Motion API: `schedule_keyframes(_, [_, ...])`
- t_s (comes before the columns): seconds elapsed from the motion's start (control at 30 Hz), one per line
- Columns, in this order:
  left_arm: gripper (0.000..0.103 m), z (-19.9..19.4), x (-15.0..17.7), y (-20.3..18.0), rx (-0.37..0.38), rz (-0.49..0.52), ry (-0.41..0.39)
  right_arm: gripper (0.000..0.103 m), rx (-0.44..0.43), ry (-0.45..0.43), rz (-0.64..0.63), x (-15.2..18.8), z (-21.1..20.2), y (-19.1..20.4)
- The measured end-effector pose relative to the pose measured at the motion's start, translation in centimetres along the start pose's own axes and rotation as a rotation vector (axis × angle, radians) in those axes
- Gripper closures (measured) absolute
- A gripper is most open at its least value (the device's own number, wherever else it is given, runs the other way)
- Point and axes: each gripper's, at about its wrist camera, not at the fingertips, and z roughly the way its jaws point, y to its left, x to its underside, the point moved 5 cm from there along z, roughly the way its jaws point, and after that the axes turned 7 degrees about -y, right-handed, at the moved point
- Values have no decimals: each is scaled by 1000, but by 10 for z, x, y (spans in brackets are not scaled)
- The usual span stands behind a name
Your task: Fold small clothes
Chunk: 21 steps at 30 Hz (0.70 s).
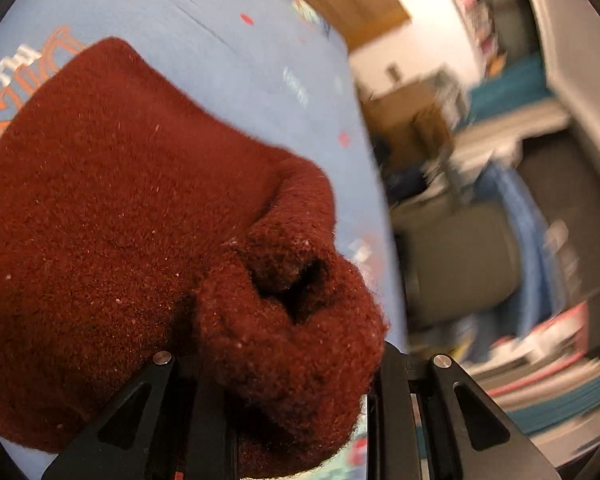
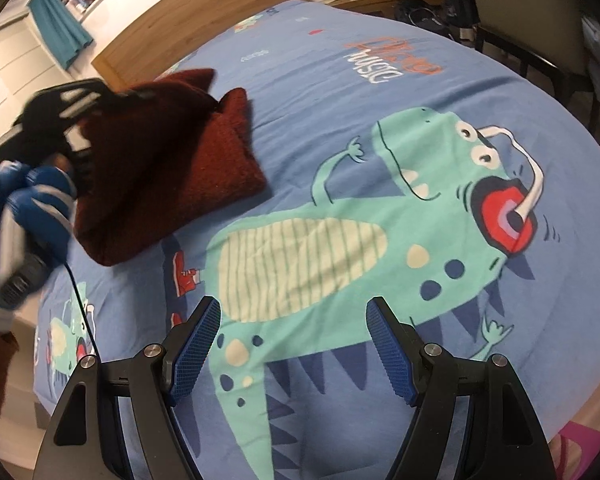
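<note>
**Left tongs lifting the red woolly thing to fold it**

Your left tongs (image 1: pixel 296 412) are pinching one end of the fuzzy dark red knitted garment (image 1: pixel 140 208). The cloth is bunched up tight between the black fingers. From the other camera you can see it lies at the far left side of the bed, on the blue dinosaur bedspread (image 2: pixel 380 92), with the held end lifted up (the rest still rests on the bed).

Your right tongs (image 2: pixel 294 344) are wide apart and hold nothing. They hang above the green dinosaur picture, well apart from the garment.

This looks like the middle of a fold. Next, I think you should carry the held end over the flat part, lay it down neatly, then let go.
</note>
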Motion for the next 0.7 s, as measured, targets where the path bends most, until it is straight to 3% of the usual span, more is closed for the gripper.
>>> schedule_keyframes(0.1, [85, 9, 18, -4, -75, 97, 30, 26, -1, 3, 10, 3, 0, -5])
schedule_keyframes(0.33, [85, 11, 25, -16, -114, 160, 22, 26, -6, 8, 34, 8, 4, -11])
schedule_keyframes(0.43, [81, 19, 44, -28, -166, 201, 40, 26, -12, 8, 29, 8, 3, -9])
schedule_keyframes(0.47, [75, 25, 51, -33, -170, 206, 43, 26, -12, 8, 28, 8, 3, -9])
schedule_keyframes(0.57, [61, 28, 56, -47, -117, 197, 54, 26, -10, 6, 30, 8, 2, -10])
schedule_keyframes(0.7, [59, 29, 65, -49, -88, 213, 90, 26, 1, 3, 40, 7, 0, -15])
